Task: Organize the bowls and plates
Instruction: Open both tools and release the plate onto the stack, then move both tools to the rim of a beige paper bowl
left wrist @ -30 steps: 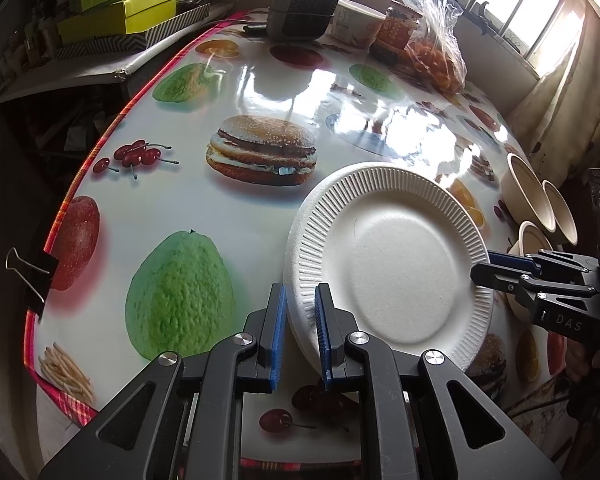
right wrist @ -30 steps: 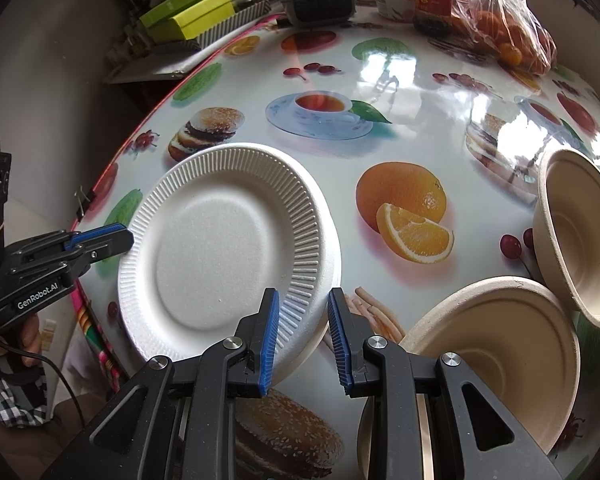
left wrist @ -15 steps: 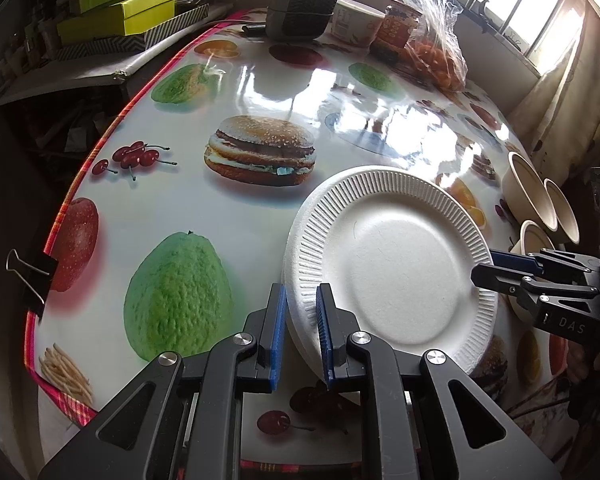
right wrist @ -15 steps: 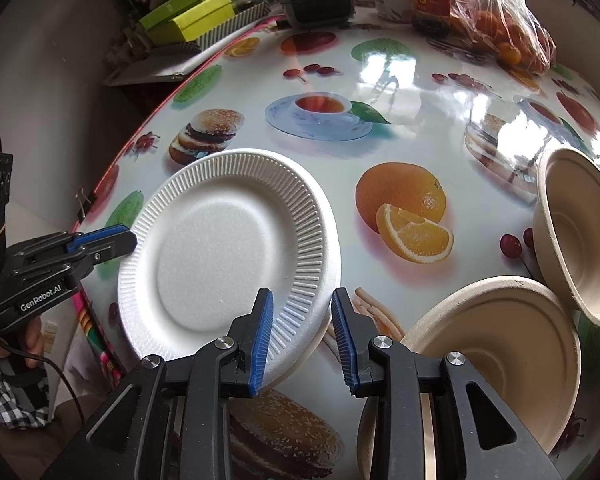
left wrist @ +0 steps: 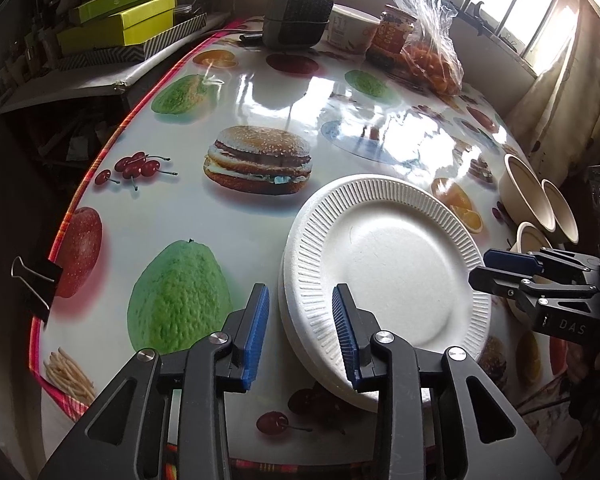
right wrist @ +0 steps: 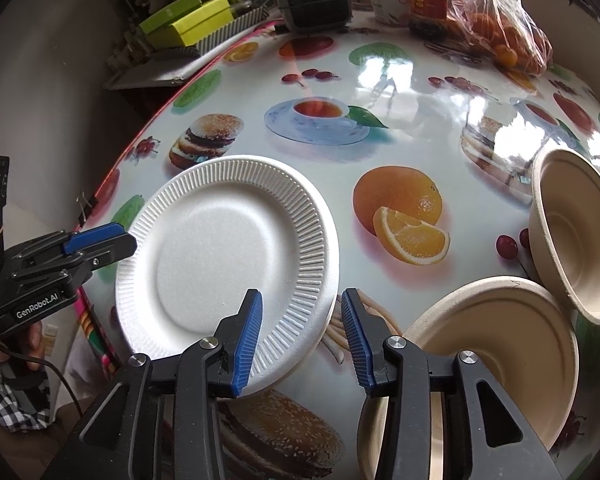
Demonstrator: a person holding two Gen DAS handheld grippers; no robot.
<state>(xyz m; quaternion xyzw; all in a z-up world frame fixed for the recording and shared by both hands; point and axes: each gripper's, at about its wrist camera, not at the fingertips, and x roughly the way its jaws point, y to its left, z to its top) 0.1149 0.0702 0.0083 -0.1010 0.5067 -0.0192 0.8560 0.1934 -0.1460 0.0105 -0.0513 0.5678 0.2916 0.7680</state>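
The white plates [left wrist: 384,264] sit stacked near the counter's [left wrist: 260,96] front edge; left tongs [left wrist: 300,334] and right tongs [right wrist: 300,336] have just been opening, pads off the rim (release step). Next, probably: gather the tan bowls [right wrist: 572,232]

A white ribbed foam plate [right wrist: 224,256] is being straddled at its near rim by the right gripper [right wrist: 300,336], whose jaws have just been opening; the blue pads are seen standing clear of the rim. The plate is lying on a glossy fruit-and-burger-printed tablecloth [right wrist: 400,92]. At the plate's left edge the left gripper [right wrist: 96,240] is being held by a hand [right wrist: 4,354]. To the right, a beige bowl [right wrist: 496,344] is being overlapped by a second tilted bowl [right wrist: 576,232].
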